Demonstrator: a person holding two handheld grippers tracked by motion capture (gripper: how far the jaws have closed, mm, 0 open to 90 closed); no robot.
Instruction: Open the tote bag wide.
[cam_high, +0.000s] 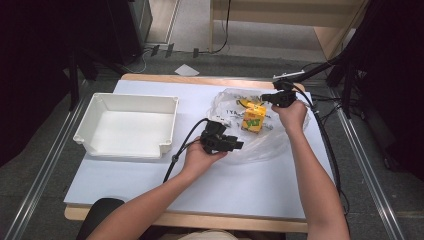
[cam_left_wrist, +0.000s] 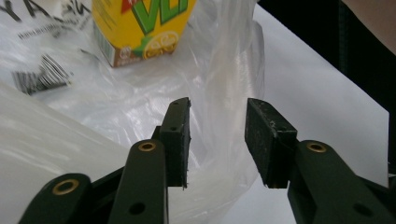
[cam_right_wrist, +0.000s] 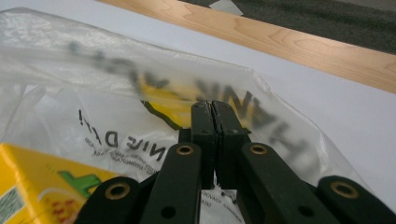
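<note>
Upright yellow carton (cam_high: 254, 119) inside clear plastic bag (cam_high: 280, 145)

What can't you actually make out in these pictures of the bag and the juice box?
- Carton: top cut off by the left gripper view's upper edge.
- Plastic bag: its lettering is blurred in the right gripper view.
- Right tongs: shut; whether film is pinched between them cannot be told.
- White bin: near wall hides part of its floor, high view.

Wooden table (cam_high: 200, 80) under white sheet (cam_high: 240, 180). Grey floor (cam_high: 45, 190) around table; metal rails (cam_high: 50, 165) either side. Beyond table: white paper scrap (cam_high: 186, 70), pale wooden furniture (cam_high: 300, 15), dark cabinet (cam_high: 127, 25).
</note>
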